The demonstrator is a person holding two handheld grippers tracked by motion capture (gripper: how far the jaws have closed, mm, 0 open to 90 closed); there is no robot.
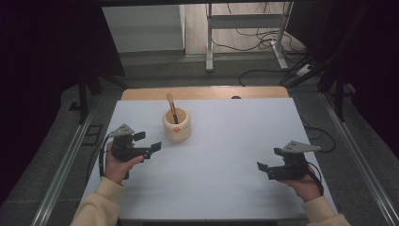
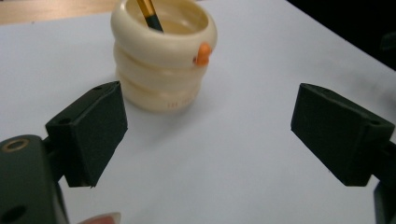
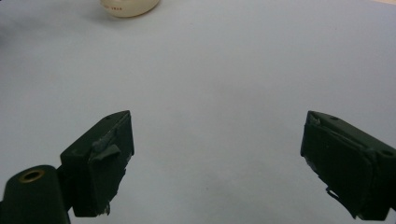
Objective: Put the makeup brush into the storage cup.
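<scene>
A cream ribbed holder stands on the white table top, left of centre. A brush with an orange head stands upright in it. My left gripper is open, just left of the holder and pointing at it, held in a hand. In the left gripper view the holder sits a little beyond the open left gripper, with the brush handle and an orange nub on its rim. My right gripper is open at the near right with nothing in it. The right gripper has bare table between its jaws, and the holder's base is far off.
A strip of wooden table edge shows beyond the white top. Metal rails run along both sides of the table. Behind it are a metal frame's legs, loose cables on the floor and dark curtains.
</scene>
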